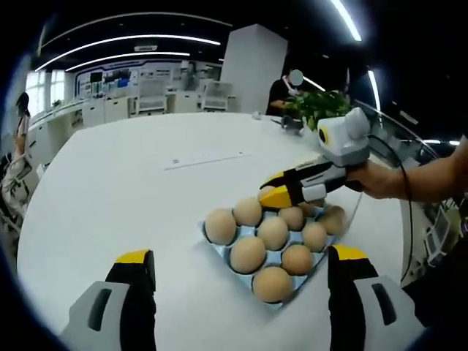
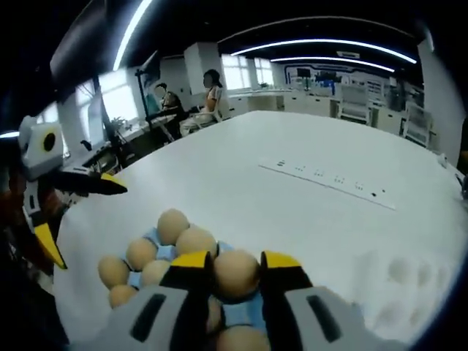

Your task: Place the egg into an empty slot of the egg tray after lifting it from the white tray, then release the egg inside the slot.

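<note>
My right gripper [image 2: 236, 265] has its fingers pinching an egg [image 2: 235, 274] right over the blue egg tray [image 1: 219, 247], at the tray's far edge from my left gripper [image 1: 241, 265]. Left fingers spread wide, nothing between them, near the tray's closest corner. Tray sits on the white counter [image 1: 131, 190], mostly filled with brown eggs. White tray [image 2: 409, 281] lies beside the egg tray.

The egg tray [image 1: 219, 248] lies on the table [image 1: 131, 190], ahead of the left gripper [image 1: 241, 274] and between its jaws. The right gripper [image 2: 235, 272] sits over the tray's far side, an egg [image 2: 235, 274] between its jaws. The white tray [image 2: 409, 281] lies to its right.
</note>
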Action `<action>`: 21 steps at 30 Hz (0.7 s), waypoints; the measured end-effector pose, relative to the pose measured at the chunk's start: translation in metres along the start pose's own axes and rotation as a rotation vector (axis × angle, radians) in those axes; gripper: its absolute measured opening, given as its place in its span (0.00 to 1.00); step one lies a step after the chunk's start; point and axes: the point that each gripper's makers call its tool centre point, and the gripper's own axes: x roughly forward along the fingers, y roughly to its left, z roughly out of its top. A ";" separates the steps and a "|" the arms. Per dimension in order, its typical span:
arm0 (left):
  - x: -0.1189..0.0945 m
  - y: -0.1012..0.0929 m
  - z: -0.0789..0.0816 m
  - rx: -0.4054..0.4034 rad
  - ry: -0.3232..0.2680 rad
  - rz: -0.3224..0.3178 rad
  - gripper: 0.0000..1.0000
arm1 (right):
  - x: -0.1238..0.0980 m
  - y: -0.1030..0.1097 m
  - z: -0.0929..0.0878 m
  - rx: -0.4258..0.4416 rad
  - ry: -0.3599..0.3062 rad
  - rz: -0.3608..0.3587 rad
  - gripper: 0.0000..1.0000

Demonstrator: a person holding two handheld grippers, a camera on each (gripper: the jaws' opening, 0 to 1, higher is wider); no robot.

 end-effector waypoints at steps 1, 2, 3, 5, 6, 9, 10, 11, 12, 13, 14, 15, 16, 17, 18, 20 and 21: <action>0.000 0.000 0.000 -0.001 -0.001 0.000 0.99 | 0.000 0.000 0.000 -0.011 -0.004 0.002 0.27; 0.000 0.000 0.000 0.000 0.002 -0.001 0.99 | 0.001 0.001 0.000 -0.013 -0.004 0.006 0.27; 0.000 0.000 -0.001 0.000 0.011 0.000 0.99 | 0.001 0.001 0.000 -0.010 -0.001 0.008 0.27; 0.000 -0.001 -0.002 -0.005 0.013 -0.001 0.99 | 0.001 0.001 0.000 -0.012 0.000 0.009 0.27; -0.001 -0.001 -0.002 -0.006 0.016 0.000 0.99 | 0.001 0.001 0.000 -0.013 0.000 0.011 0.27; -0.001 0.000 -0.003 -0.004 0.023 0.005 0.99 | -0.001 0.002 0.000 -0.014 -0.010 0.014 0.27; -0.002 0.000 -0.004 -0.008 0.028 0.006 0.99 | -0.001 0.002 0.000 -0.013 -0.010 0.015 0.27; -0.001 -0.001 -0.006 -0.016 0.033 0.003 0.99 | -0.002 0.002 0.000 -0.012 -0.010 0.015 0.27; -0.001 -0.001 -0.008 -0.039 0.046 0.002 0.99 | -0.003 0.003 0.000 -0.015 -0.011 0.016 0.27; -0.002 -0.001 -0.008 -0.061 0.050 0.003 0.99 | -0.004 0.004 0.001 -0.027 -0.011 0.016 0.27; -0.001 -0.003 -0.006 -0.078 0.033 -0.013 0.99 | -0.006 0.004 0.001 -0.030 -0.012 0.014 0.27; -0.002 -0.004 -0.007 -0.089 0.040 -0.019 0.99 | -0.007 0.004 0.001 -0.032 -0.013 0.013 0.27; -0.002 -0.004 -0.007 -0.097 0.043 -0.011 0.99 | -0.007 0.004 0.001 -0.034 -0.014 0.013 0.27; -0.002 -0.003 -0.004 -0.104 0.035 0.005 0.99 | -0.008 0.003 0.001 -0.033 -0.015 0.013 0.27; -0.002 -0.006 -0.001 -0.093 0.030 0.003 0.99 | -0.009 0.003 0.001 -0.029 -0.016 0.012 0.27; -0.002 -0.010 0.002 -0.070 0.022 -0.009 0.99 | -0.011 0.003 0.001 -0.029 -0.021 0.010 0.27; -0.002 -0.013 0.004 -0.061 0.013 -0.017 0.99 | -0.012 0.003 0.002 -0.031 -0.022 0.011 0.27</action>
